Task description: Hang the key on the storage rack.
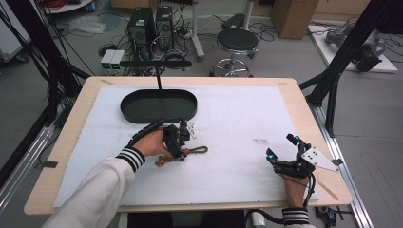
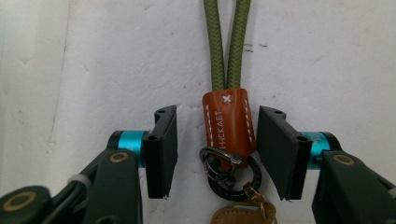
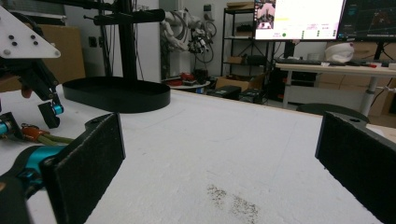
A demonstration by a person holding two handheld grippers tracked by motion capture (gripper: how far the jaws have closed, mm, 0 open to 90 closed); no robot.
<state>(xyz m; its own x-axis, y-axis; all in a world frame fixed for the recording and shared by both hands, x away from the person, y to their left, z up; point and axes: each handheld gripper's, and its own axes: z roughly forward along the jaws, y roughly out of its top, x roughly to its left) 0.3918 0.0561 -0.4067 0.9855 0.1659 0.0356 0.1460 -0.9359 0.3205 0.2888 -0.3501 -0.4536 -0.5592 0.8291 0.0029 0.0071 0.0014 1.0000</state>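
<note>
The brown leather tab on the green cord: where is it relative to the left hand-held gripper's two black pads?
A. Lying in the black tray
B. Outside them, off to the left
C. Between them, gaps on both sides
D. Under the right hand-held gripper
C: in the left gripper view the brown leather tab sits between the left hand-held gripper's pads, with white mat showing on either side.

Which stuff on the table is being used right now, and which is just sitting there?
In use:
- left gripper, jaws either side of the brown leather tab, not yet pressing
- keychain strap with green cord and key rings

Just sitting:
- black oval tray with its stand
- right gripper, open, resting apart
</note>
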